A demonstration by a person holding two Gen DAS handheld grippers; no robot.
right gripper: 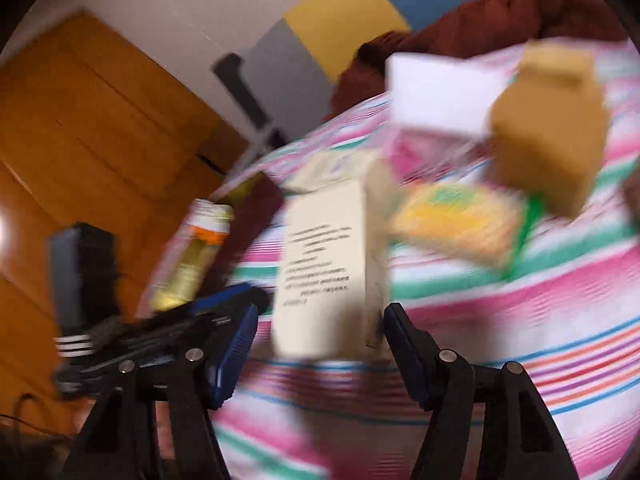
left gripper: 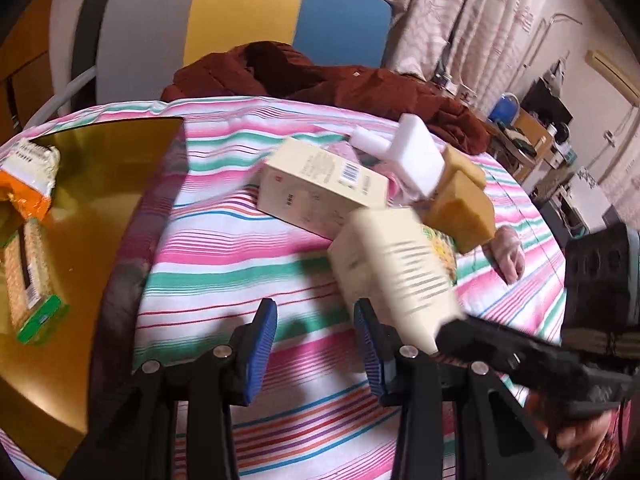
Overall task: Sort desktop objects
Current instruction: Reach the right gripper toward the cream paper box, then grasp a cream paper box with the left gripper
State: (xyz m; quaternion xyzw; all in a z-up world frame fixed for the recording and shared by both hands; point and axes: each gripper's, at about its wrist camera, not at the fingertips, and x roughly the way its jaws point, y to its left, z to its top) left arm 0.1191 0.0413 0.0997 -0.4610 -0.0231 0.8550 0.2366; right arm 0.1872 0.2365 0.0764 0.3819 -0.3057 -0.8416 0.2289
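Note:
A cream carton (right gripper: 332, 264) stands between my right gripper's (right gripper: 320, 344) blue pads, which look shut on it; the view is blurred. In the left wrist view the same carton (left gripper: 394, 276) is lifted over the striped cloth, held by the right gripper's black arm (left gripper: 520, 356). My left gripper (left gripper: 316, 348) is open and empty over the cloth. A second cream box (left gripper: 320, 188) lies flat behind. White foam blocks (left gripper: 416, 156) and yellow sponges (left gripper: 460, 200) are piled at the back right. A gold tray (left gripper: 100, 184) at left holds snack packets (left gripper: 28, 240).
A striped cloth (left gripper: 224, 264) covers the table. A brown jacket (left gripper: 320, 80) lies at the far edge. A yellow-green packet (right gripper: 460, 224) lies beside the carton. A wooden door (right gripper: 80, 128) is at left, and a gloved hand (left gripper: 508, 252) rests at right.

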